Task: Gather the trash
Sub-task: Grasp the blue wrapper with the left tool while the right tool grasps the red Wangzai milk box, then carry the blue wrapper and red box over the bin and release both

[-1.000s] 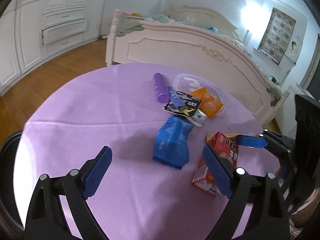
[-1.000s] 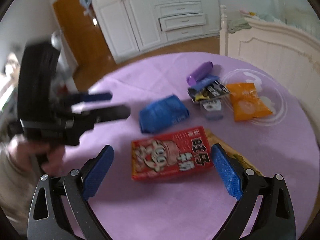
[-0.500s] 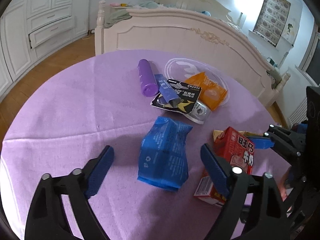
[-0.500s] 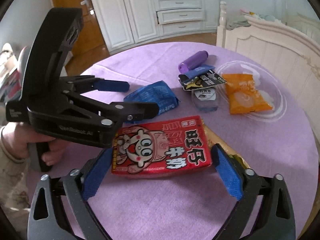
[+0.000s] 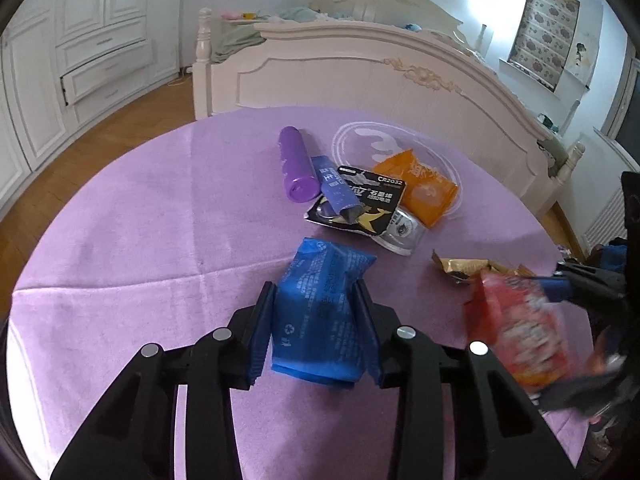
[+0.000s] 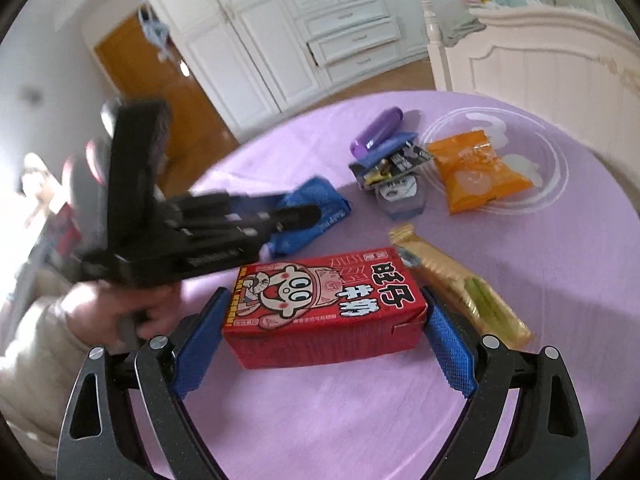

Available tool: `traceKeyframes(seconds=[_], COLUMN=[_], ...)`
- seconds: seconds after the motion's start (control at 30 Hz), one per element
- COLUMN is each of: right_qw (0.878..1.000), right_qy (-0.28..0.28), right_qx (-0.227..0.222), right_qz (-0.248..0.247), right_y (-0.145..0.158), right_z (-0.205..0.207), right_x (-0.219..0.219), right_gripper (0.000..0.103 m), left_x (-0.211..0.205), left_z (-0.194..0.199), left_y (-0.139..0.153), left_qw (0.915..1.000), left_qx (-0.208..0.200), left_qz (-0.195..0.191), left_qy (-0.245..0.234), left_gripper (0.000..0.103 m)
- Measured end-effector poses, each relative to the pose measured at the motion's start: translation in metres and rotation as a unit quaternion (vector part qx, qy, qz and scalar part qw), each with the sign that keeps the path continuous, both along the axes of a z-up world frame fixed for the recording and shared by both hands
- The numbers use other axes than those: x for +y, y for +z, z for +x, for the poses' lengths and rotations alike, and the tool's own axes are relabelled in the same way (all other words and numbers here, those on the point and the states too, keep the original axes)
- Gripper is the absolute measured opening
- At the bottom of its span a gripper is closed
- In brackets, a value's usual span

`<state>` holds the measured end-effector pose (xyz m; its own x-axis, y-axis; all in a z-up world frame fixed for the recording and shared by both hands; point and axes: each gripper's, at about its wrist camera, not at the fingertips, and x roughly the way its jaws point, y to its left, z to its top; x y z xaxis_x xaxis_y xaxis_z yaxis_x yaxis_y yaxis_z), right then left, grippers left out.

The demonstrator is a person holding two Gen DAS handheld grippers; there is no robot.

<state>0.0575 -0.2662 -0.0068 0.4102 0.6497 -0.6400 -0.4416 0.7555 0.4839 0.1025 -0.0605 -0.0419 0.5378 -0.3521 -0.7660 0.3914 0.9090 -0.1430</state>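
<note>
Left wrist view, reading left to right: the left claw (image 5: 316,332) is closing on a blue wrapper (image 5: 320,312), both blue pads pressed against its sides; small white print and a recycling mark show on it, too fine to read. It lies on the purple table (image 5: 140,240). Beyond it, a purple tube (image 5: 296,170), a dark blue sachet (image 5: 336,188), and a black card marked "CR2032" (image 5: 360,204) over a clear blister pack (image 5: 402,232). Next, an orange packet (image 5: 420,188) lies on a clear plastic lid (image 5: 360,136). Far right, a gold wrapper (image 5: 464,266) and a blurred red carton (image 5: 520,332).

Right wrist view, left to right: a hand (image 6: 116,312) grips the left claw's black handle; its fingers reach the blue wrapper (image 6: 316,208). Centre, the right claw (image 6: 326,328) stands wide, with the red carton (image 6: 324,304) between its pads, the left pad touching, a slim gap at the right. The carton carries a cartoon face and large white Chinese characters. The gold wrapper (image 6: 460,284) lies just right of it, touching. Behind stand white wardrobes (image 6: 300,28) and a cream bed footboard (image 6: 540,56).
</note>
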Motion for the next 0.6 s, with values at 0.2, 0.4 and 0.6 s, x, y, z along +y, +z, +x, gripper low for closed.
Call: traceKeyframes(seconds=[0.2,0.4,0.6], right_qw=[0.995,0.985,0.985], right_qy=[-0.028,-0.041,-0.018], right_qx=[0.021,0.037,0.044], right_qz=[0.088,0.164,0.168], right_y=[0.018,0.034,0.045], right_z=[0.000,0.007,0.015], right_x=[-0.031,-0.041,-0.004], right_gripper=[0.090,0.090,0.090], left_x=[0.021,0.058,0.106], left_z=[-0.016,-0.041,-0.067], left_y=[0.018,0.040,0.056], left_qw=[0.9991,0.9955,0.9898], left_qx=[-0.018,-0.041,-0.063], left_qz=[-0.029,-0.054,-0.061], left_qy=[0.026,0.066,0.112], left_gripper=[0.039,0.039,0.039])
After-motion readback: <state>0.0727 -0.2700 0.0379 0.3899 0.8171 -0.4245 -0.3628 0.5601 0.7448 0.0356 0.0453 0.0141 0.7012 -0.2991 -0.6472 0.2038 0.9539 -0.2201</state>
